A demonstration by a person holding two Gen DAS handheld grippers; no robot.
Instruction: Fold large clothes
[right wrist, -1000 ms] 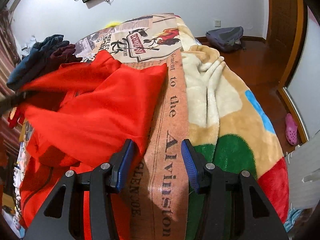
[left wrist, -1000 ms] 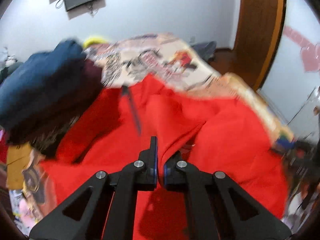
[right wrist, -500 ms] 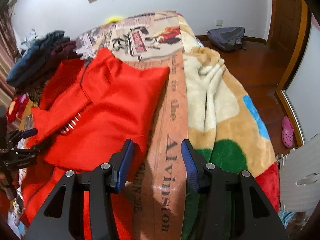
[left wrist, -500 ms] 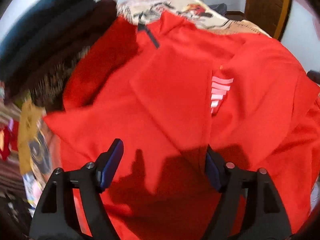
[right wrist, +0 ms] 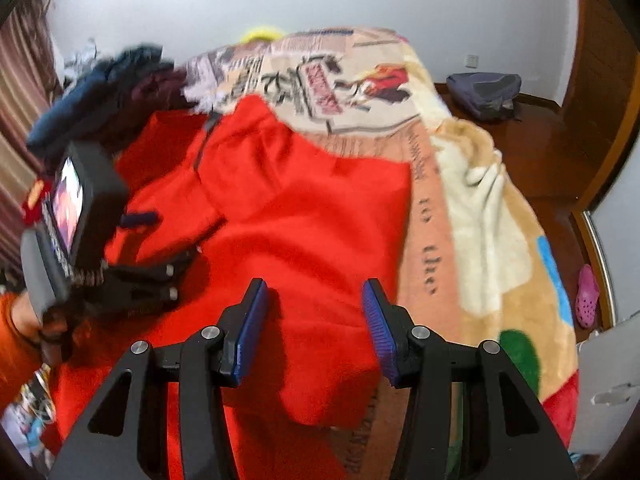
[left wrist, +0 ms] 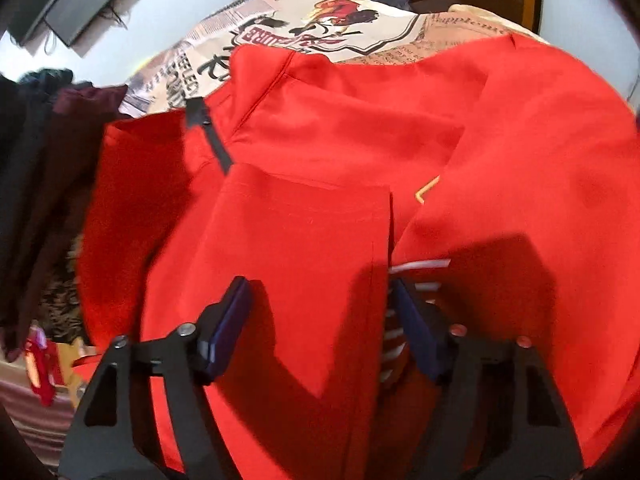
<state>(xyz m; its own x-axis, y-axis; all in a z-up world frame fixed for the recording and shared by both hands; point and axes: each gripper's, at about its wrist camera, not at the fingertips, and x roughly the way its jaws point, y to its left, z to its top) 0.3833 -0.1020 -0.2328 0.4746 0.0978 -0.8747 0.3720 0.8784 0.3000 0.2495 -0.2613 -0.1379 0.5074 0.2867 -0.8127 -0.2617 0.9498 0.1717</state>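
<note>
A large red jacket (left wrist: 360, 140) with a black zipper (left wrist: 210, 136) lies on the bed; a sleeve (left wrist: 288, 248) with a white-striped cuff (left wrist: 420, 266) is folded across its body. It also shows in the right wrist view (right wrist: 304, 224). My left gripper (left wrist: 320, 300) is open and empty, low over the folded sleeve. It appears in the right wrist view (right wrist: 176, 248) at the jacket's left side. My right gripper (right wrist: 316, 300) is open and empty above the jacket's near right part.
A printed blanket (right wrist: 320, 72) and a plush multicoloured blanket (right wrist: 500, 240) cover the bed. A pile of dark clothes (right wrist: 100, 96) sits at the far left. A grey backpack (right wrist: 484, 94) and a pink clog (right wrist: 588, 296) lie on the wooden floor at the right.
My left gripper opened and let go of the red sleeve, which now lies folded across the jacket. My right gripper moved left, from over the blanket to over the jacket.
</note>
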